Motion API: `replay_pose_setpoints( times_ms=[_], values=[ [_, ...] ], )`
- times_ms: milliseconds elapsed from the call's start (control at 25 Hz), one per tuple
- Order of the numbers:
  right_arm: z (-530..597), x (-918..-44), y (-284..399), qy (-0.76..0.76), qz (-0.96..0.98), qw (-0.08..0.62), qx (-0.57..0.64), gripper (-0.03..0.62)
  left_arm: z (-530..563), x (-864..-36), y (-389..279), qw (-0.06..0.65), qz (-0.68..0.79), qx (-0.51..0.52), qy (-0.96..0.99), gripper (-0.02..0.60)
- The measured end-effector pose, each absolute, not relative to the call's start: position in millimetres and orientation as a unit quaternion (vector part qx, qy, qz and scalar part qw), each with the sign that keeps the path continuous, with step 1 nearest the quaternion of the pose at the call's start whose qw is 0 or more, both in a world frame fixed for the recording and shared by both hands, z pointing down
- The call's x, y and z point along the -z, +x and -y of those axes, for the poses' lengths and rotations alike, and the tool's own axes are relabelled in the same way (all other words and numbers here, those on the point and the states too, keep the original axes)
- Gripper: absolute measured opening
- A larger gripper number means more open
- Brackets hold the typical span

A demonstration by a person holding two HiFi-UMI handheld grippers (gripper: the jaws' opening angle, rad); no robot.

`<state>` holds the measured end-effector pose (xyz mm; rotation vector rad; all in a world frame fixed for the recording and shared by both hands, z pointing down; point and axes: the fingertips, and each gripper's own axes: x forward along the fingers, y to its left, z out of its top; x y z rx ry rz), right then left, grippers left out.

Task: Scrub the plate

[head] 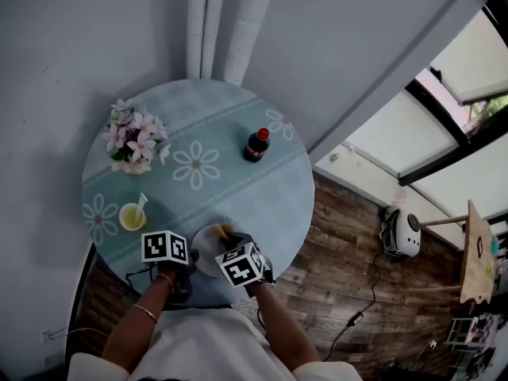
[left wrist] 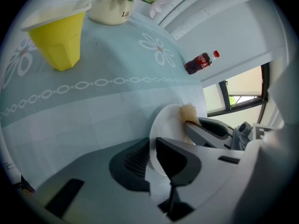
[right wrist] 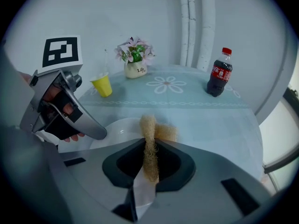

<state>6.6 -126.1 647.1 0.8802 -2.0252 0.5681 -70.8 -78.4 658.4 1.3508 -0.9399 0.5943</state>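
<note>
Round table, dressed in a pale blue cloth with white flower print, is standing by a grey wall with white pipes. White plate is lying on the cloth at the table's near edge, just in front of the person. Left gripper is clamping the plate's near rim, its jaws narrowed onto the thin edge. Right gripper is pinching a tan fibrous scrubber, jaws almost together on it; the scrubber's free end is sitting at the plate's rim on the right gripper's side, contact uncertain. Yellow cup, potted pink flowers and cola bottle are standing farther back, well apart from the plate.
</note>
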Motion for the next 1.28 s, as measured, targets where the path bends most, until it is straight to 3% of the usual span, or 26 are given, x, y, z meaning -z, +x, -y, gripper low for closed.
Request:
replay_pose_setpoints(
  times_ms=[1280],
  values=[
    [85,-650,-53,0.168,0.823,0.513,-0.177,0.063,81,-660,-69,0.629,0.383,-0.24,0.632,0.049]
  ],
)
